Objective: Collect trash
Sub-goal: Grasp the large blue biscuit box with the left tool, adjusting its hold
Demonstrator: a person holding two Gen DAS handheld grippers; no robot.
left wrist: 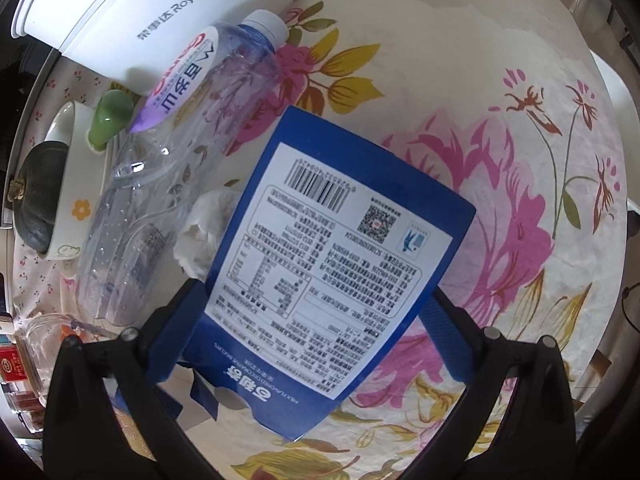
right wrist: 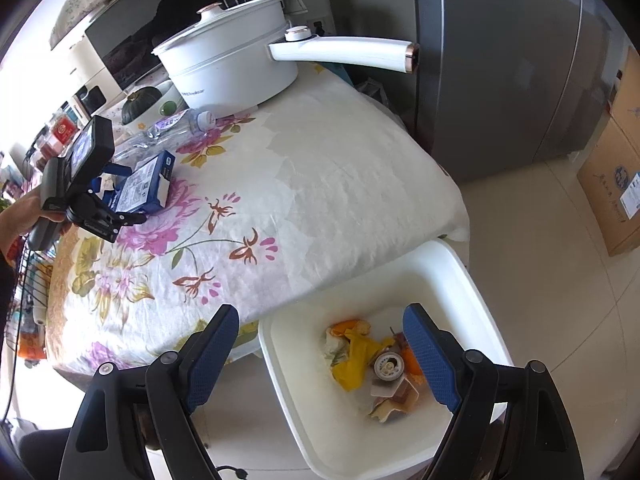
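Observation:
A blue carton with a white label lies between the fingers of my left gripper, which stands around it on the flowered tablecloth; the jaws look closed against its sides. It also shows in the right wrist view with the left gripper. An empty clear plastic bottle and a crumpled white tissue lie to the left. My right gripper is open and empty above the white trash bin, which holds a can, yellow wrapper and scraps.
A white Royalstar electric pot with a long handle stands at the table's far end. A dark squash, white bowl and green item sit left. A grey fridge and cardboard boxes stand beyond the table.

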